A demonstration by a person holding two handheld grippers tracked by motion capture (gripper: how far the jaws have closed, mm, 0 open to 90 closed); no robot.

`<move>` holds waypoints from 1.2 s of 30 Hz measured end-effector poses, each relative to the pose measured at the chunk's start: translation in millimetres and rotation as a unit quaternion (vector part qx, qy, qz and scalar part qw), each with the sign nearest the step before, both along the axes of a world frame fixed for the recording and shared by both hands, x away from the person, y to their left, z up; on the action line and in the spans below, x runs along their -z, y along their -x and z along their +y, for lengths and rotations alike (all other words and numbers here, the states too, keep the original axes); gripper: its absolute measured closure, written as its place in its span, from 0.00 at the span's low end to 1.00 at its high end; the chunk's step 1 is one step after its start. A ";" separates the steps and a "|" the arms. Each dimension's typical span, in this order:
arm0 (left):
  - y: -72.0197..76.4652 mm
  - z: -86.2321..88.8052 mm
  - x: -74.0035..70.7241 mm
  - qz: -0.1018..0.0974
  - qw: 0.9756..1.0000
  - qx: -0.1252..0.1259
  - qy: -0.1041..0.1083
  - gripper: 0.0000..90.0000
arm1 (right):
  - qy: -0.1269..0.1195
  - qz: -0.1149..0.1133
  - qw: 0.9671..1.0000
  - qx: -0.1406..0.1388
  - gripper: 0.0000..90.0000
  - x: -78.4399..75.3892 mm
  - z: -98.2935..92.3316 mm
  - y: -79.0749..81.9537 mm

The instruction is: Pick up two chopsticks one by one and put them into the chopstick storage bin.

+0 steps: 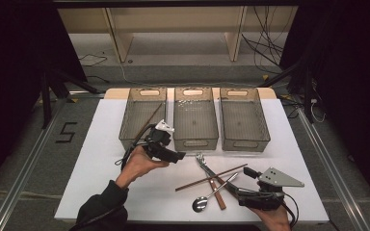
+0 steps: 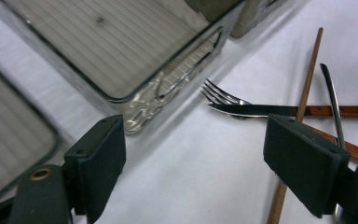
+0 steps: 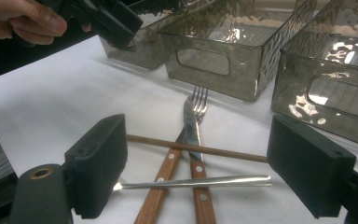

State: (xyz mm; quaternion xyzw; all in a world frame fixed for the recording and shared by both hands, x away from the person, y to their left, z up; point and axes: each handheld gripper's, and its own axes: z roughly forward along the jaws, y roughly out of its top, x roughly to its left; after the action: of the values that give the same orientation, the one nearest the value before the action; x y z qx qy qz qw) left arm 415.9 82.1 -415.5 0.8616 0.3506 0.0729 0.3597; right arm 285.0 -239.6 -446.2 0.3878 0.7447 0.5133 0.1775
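Hovering left gripper [image 1: 176, 156] wide open, empty | fork [image 1: 201, 159] just beside | right gripper [image 1: 249, 174] open, empty

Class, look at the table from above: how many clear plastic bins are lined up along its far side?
3, in a row: the left bin has a chopstick leaning in it; the middle bin and the right bin look empty. None appear hidden.

A white counter [image 1: 101, 159] is seen, with wood showing at its far edge; three clear bins are set side by side along the far part: the left bin [image 1: 142, 115], the middle bin [image 1: 195, 118] and the right bin [image 1: 244, 119]. Near the front, a crossed heap is laid on the bare surface: a fork [image 1: 203, 161], a knife [image 1: 216, 188], a spoon [image 1: 203, 202] and a brown chopstick [image 1: 211, 177]; another chopstick [image 1: 149, 119] is leaned in the left bin.
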 end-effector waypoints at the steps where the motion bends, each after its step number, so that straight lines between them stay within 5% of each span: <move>1: 1.6 -2.9 1.7 0.002 1.000 0.005 -0.004 0.23 | 0.001 0.000 1.000 0.000 0.23 0.0 0.0 0.0; 22: 25.1 -43.4 26.1 0.022 0.997 0.065 -0.032 0.26 | 0.002 0.001 1.000 0.003 0.23 -0.1 -1.1 -0.2; 36: 36.6 -65.4 43.6 0.032 0.988 0.131 -0.077 0.50 | 0.002 0.001 1.000 0.002 0.23 0.2 -0.9 -0.3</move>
State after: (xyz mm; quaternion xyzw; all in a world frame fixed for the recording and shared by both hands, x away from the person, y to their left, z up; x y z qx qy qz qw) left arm 379.3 16.7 -459.1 0.9272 0.2390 0.0240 0.2875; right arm 285.3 -240.5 -446.4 0.3895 0.7451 0.5112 0.1784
